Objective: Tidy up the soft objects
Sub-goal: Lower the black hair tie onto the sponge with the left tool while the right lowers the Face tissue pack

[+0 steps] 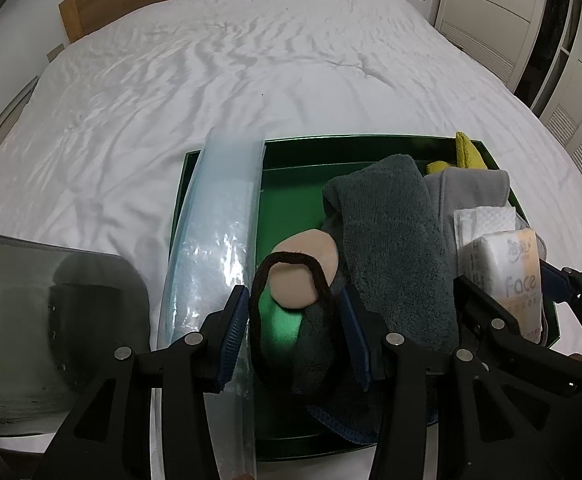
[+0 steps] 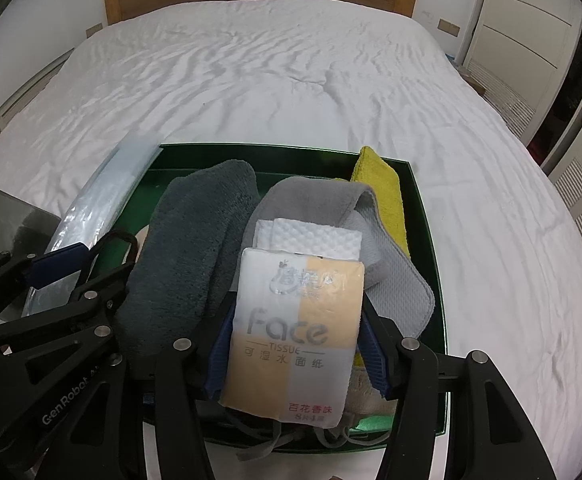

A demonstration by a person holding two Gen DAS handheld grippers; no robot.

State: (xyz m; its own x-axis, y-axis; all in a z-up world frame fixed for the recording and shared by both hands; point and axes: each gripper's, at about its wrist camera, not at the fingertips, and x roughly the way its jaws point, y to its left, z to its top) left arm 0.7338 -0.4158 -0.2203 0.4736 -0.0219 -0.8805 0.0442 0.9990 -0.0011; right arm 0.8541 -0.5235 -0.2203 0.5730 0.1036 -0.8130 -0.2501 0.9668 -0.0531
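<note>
Right gripper [image 2: 297, 344] closed on Face tissue pack [image 2: 295, 332], held above green tray [image 2: 425, 216]. Left gripper [image 1: 293, 332] parted wide around black hair tie [image 1: 291, 280], pads not touching it. Dark grey towel [image 1: 391, 248] just right of left gripper, inside tray. Beige round pad [image 1: 311, 264] ahead.
</note>
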